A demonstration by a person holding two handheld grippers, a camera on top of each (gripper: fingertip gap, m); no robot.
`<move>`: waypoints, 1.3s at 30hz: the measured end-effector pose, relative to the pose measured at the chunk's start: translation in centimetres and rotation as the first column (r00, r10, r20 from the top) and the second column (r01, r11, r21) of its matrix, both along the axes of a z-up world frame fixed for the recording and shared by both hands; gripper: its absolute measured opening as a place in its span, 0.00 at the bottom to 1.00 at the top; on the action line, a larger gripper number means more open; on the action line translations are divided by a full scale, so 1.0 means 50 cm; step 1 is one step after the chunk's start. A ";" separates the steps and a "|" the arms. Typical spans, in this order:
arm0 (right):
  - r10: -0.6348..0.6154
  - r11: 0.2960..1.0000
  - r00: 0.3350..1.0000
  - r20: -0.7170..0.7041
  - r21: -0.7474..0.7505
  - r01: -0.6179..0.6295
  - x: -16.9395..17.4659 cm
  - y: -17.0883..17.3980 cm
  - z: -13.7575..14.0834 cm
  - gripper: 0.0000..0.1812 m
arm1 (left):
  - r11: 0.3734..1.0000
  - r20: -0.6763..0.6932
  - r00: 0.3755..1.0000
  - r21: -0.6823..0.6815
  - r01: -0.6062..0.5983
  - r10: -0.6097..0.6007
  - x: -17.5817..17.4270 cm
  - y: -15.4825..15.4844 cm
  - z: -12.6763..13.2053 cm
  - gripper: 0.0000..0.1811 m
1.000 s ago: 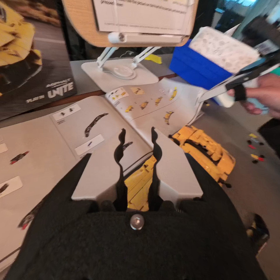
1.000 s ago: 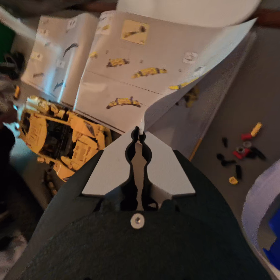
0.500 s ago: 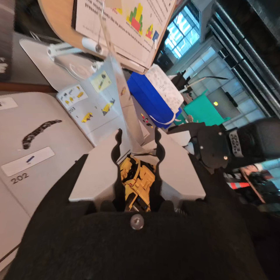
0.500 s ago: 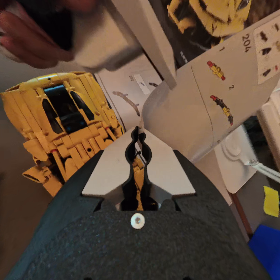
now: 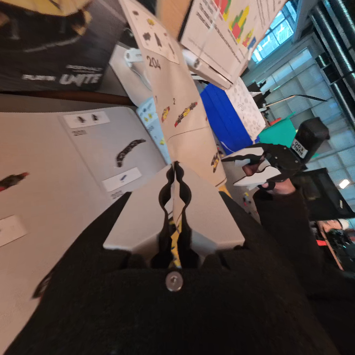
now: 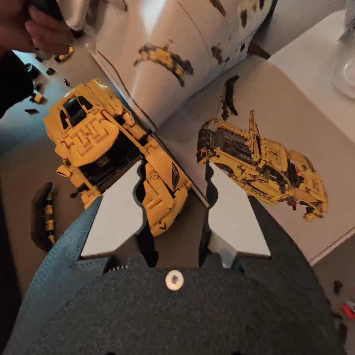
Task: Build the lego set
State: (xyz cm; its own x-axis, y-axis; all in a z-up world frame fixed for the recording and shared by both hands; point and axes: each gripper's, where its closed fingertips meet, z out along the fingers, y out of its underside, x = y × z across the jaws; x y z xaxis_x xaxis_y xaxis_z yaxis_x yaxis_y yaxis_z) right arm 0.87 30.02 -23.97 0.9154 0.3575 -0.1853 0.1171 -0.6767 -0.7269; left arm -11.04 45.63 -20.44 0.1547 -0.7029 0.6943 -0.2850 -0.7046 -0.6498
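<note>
My left gripper (image 5: 174, 166) is shut on the lower edge of a booklet page (image 5: 178, 115) and holds it up on end above the open instruction booklet (image 5: 57, 172). My right gripper (image 6: 174, 163) is open and empty, hovering just above the nose of the yellow lego car (image 6: 107, 146). It also shows open at the right of the left wrist view (image 5: 230, 172), beside the raised page. The raised page (image 6: 172, 57) curls over the car's far side. The open booklet page (image 6: 288, 107) shows a picture of the car.
A curved black and yellow sub-assembly (image 6: 45, 215) lies left of the car. Loose small pieces (image 6: 38, 98) lie at the far left, and others (image 6: 347, 311) at the lower right. The set's box (image 5: 48, 57), a blue bin (image 5: 221, 115) and a paper stand (image 5: 211, 28) are behind the booklet. One gripper's finger ends stand about 20 cm off the other's.
My right gripper let go of the page and opened, dropping toward the car. My left gripper closed on the page edge and now holds it upright.
</note>
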 end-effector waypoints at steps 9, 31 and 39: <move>0.134 0.969 0.982 -0.134 -0.188 -0.158 -0.060 -0.032 -0.067 0.31 | 0.978 -0.139 0.976 0.150 -0.148 0.169 -0.117 0.112 -0.055 0.00; -0.167 0.970 0.985 0.032 0.184 0.159 0.095 0.017 0.043 0.24 | 0.929 -0.572 0.777 0.367 -0.043 0.262 -0.238 0.150 -0.184 0.04; -0.340 0.940 0.935 0.097 0.046 0.337 0.188 0.018 -0.055 0.26 | 0.758 -0.613 0.600 0.652 0.018 0.514 -0.288 0.198 -0.115 0.16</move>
